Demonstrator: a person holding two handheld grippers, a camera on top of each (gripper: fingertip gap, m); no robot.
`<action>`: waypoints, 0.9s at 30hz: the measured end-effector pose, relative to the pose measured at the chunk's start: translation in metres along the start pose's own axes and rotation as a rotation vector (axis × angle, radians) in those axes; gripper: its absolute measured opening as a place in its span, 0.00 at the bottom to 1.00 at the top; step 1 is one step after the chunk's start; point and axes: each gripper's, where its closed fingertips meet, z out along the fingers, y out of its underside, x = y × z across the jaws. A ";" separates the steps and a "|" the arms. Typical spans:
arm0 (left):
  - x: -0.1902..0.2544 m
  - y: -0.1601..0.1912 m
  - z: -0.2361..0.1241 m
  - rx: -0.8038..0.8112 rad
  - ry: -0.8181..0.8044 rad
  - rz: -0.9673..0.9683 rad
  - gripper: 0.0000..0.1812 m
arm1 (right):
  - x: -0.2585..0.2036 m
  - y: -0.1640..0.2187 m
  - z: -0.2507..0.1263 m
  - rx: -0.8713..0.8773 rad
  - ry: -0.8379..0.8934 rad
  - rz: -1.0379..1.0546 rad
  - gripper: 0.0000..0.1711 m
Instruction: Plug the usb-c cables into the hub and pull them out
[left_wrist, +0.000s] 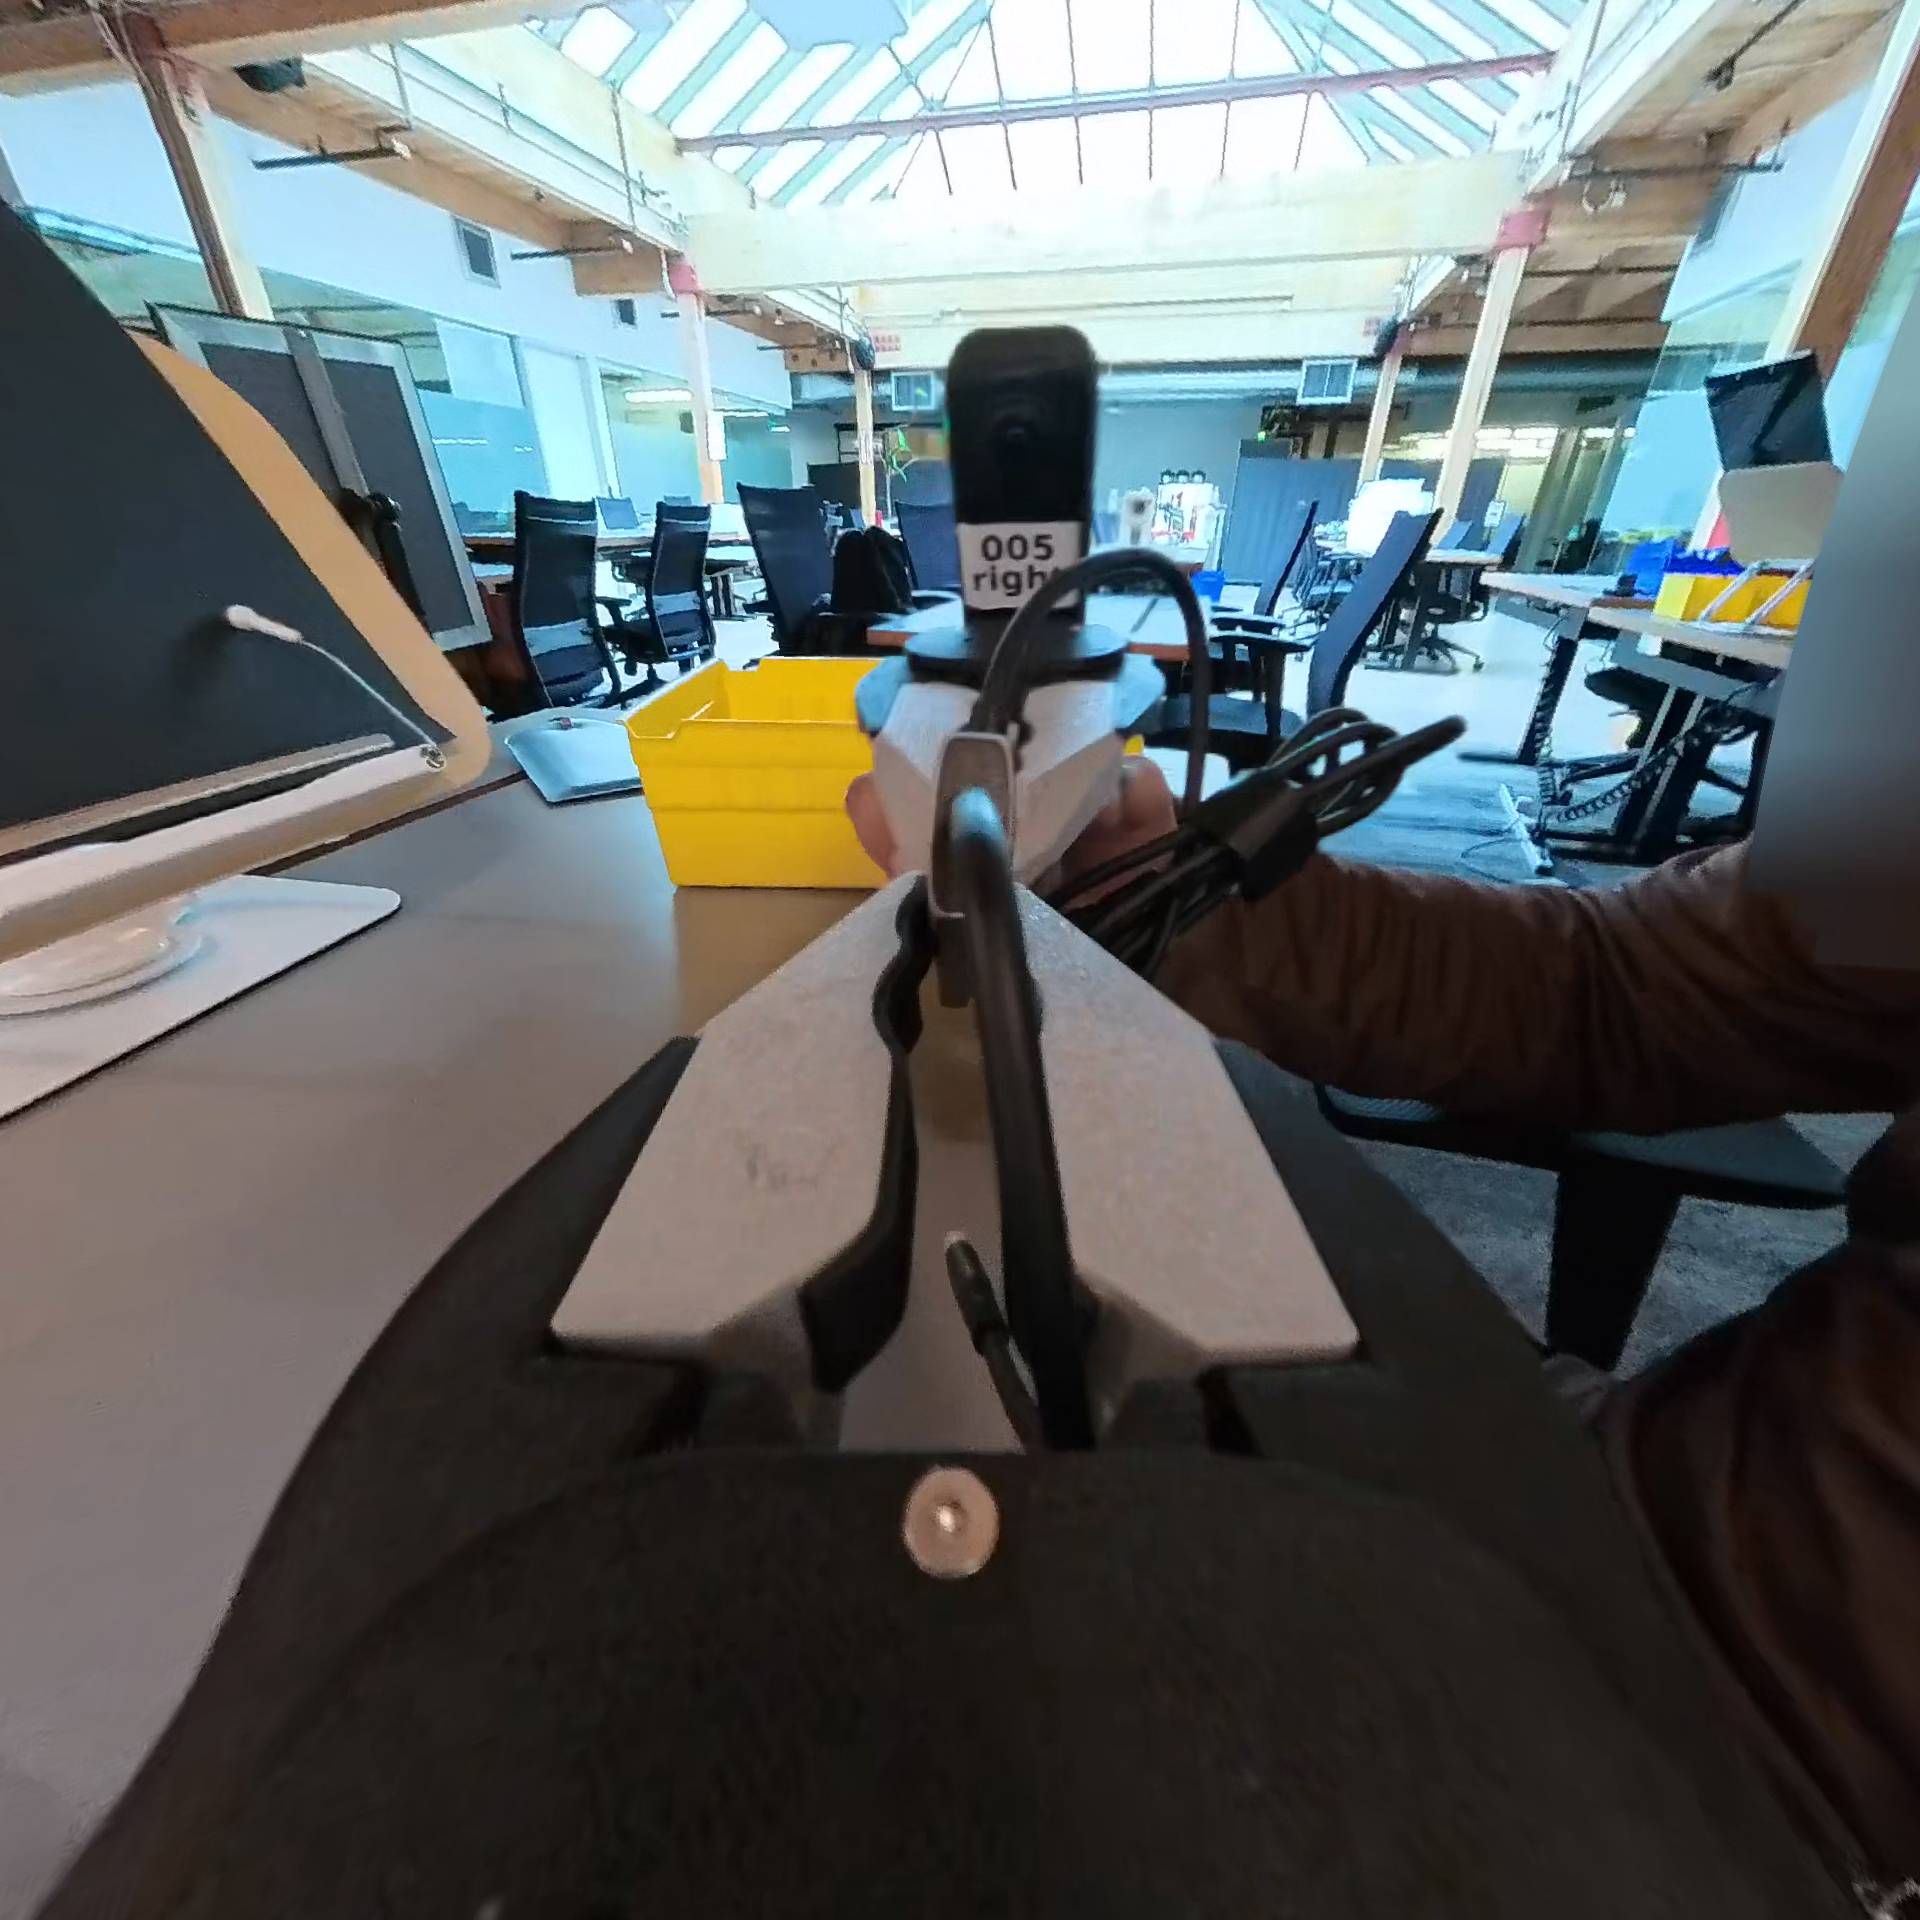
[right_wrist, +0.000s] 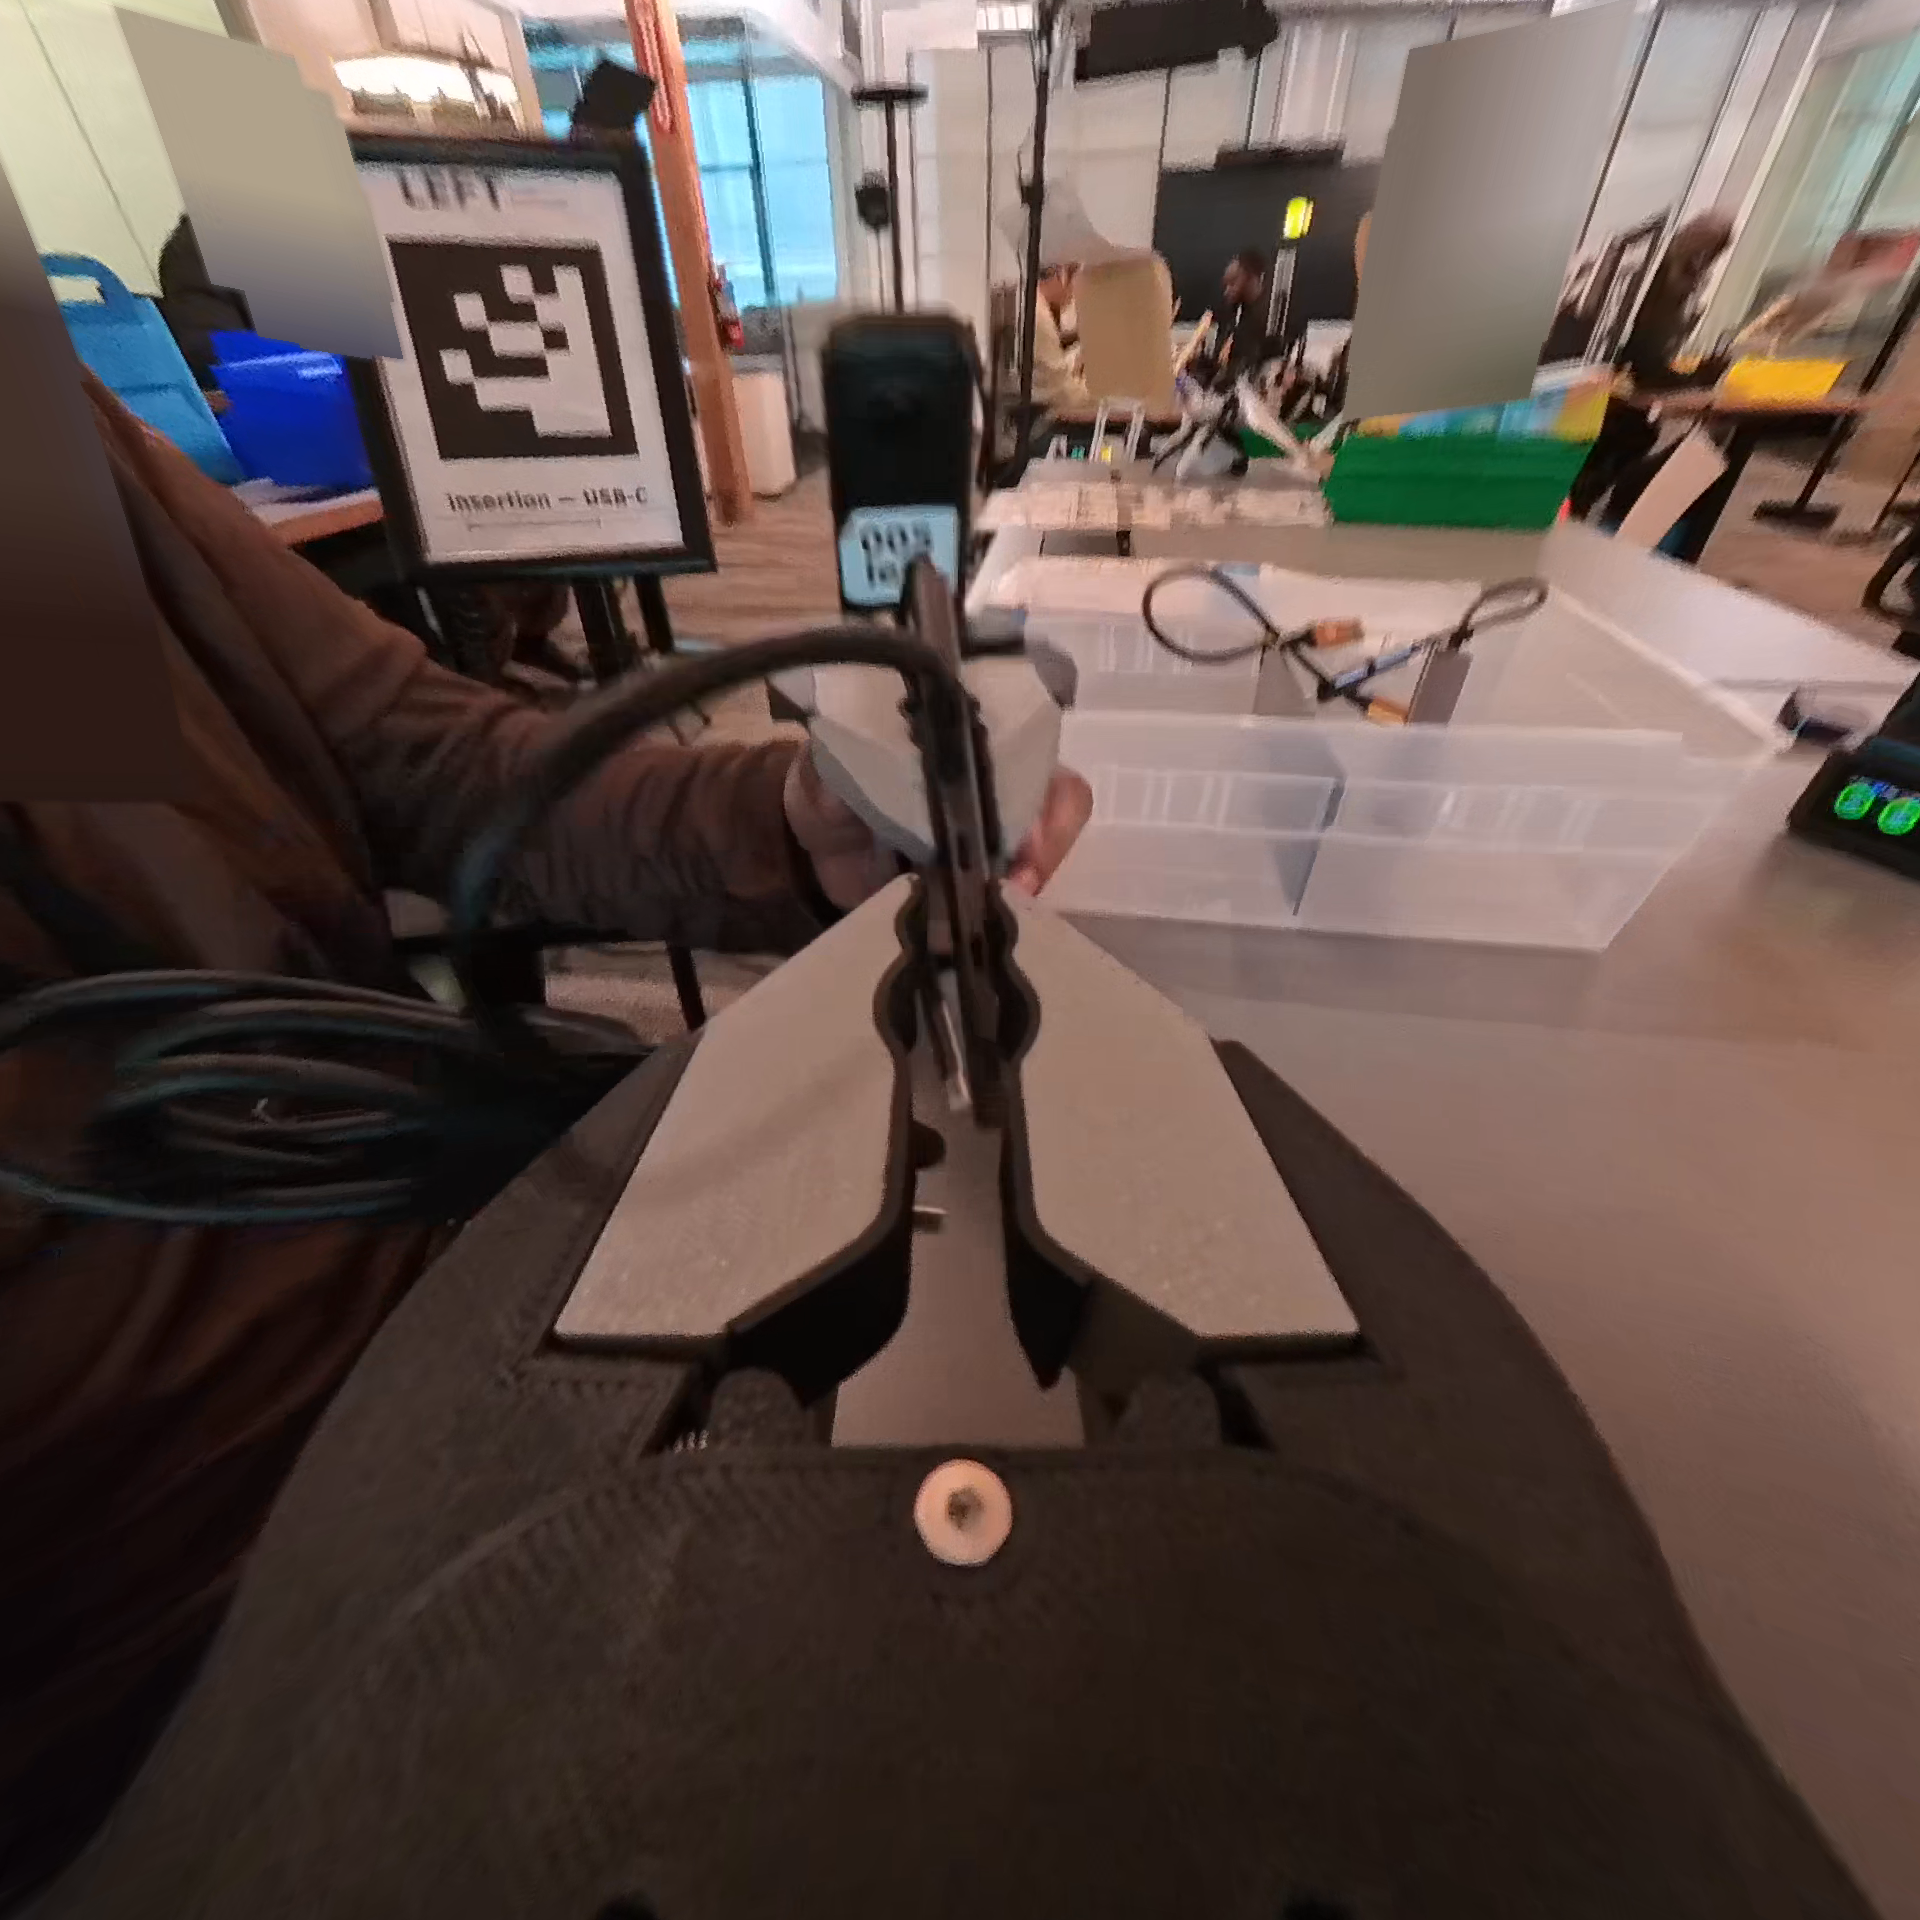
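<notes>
Counter (right_wrist: 1558, 1143): 1, below both fingers. Clear divided bin (right_wrist: 1455, 790): 1, beyond the right fingers, holding 1 spare looped cable (right_wrist: 1340, 649). Yellow bin (left_wrist: 748, 790): 1, left of the fingertips. Left gripper (left_wrist: 961, 935) and right gripper (right_wrist: 961, 935): 2, tip to tip, likely aligning for insertion. Hub (right_wrist: 961, 831): 1, pinched narrow in the right fingers. Usb-c cable (left_wrist: 1003, 1039): 1, clamped between the left fingers.

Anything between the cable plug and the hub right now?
Nothing visible. The left gripper holds the black cable tip to tip with the right gripper, which grips the hub. The cable end meets the hub's edge. I cannot tell whether it is seated.
</notes>
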 end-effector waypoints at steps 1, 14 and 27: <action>-0.001 0.000 0.000 0.010 0.000 -0.024 0.05 | -0.003 -0.008 -0.001 0.034 0.002 -0.017 0.04; -0.003 -0.003 0.009 0.123 0.030 -0.238 0.04 | 0.006 -0.020 0.014 0.016 0.148 0.001 0.02; 0.000 -0.006 0.010 0.129 0.027 -0.229 0.04 | 0.002 -0.022 0.018 0.085 0.070 0.086 0.03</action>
